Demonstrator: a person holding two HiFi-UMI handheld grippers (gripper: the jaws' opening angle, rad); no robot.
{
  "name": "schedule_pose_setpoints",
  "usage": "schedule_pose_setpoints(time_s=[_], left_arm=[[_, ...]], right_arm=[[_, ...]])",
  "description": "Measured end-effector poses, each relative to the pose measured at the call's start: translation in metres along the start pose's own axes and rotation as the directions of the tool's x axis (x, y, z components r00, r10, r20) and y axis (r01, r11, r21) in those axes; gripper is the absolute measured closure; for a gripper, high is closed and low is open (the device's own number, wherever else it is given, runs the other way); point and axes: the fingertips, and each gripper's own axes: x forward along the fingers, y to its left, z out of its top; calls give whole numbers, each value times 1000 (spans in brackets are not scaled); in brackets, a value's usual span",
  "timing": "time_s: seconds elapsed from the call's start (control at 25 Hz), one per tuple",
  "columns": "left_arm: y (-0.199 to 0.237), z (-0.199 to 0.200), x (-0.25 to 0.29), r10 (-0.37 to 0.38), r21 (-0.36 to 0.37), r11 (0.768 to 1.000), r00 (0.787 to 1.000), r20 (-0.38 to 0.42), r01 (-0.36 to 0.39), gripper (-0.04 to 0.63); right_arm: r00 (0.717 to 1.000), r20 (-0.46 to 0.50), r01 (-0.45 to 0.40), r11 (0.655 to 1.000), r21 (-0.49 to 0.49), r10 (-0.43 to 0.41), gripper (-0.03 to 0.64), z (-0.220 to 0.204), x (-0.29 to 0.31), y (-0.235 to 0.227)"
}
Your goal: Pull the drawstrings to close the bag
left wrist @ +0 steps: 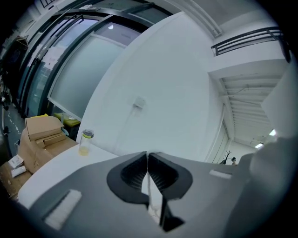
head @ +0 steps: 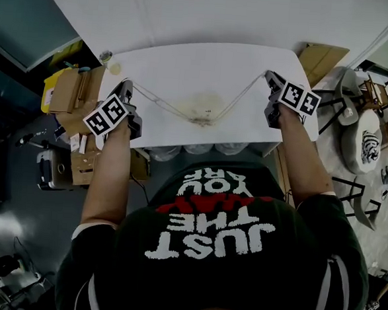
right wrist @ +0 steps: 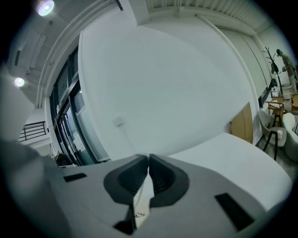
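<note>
A pale, crumpled drawstring bag (head: 199, 109) lies near the front middle of the white table (head: 187, 61). Two thin cords run out from it in a V shape. The left cord (head: 159, 101) leads up to my left gripper (head: 128, 85), whose jaws are shut on its end. The right cord (head: 242, 95) stretches to my right gripper (head: 270, 75), also shut on its end. Both cords look taut. In the left gripper view the left gripper (left wrist: 147, 155) has its jaws pressed together. The right gripper (right wrist: 148, 158) looks the same in its own view.
A small jar (head: 108, 59) (left wrist: 85, 142) of yellowish liquid stands at the table's far left corner. Cardboard boxes (head: 71, 91) (left wrist: 43, 128) are stacked left of the table. A brown board (head: 322, 59) and chairs (head: 362, 139) are on the right. A white wall lies behind.
</note>
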Motion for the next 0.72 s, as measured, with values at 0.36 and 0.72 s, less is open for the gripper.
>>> schedule_pose_setpoints(time_s=[0.36, 0.72], left_arm=[[-1, -12, -1, -7, 25, 1000, 1000, -21, 8, 584], [-7, -11, -1, -24, 32, 999, 1000, -14, 25, 584]], right_arm=[[1000, -22, -13, 999, -38, 12, 605, -11, 4, 7], [1000, -9, -21, 999, -35, 21, 606, -7, 1, 7]])
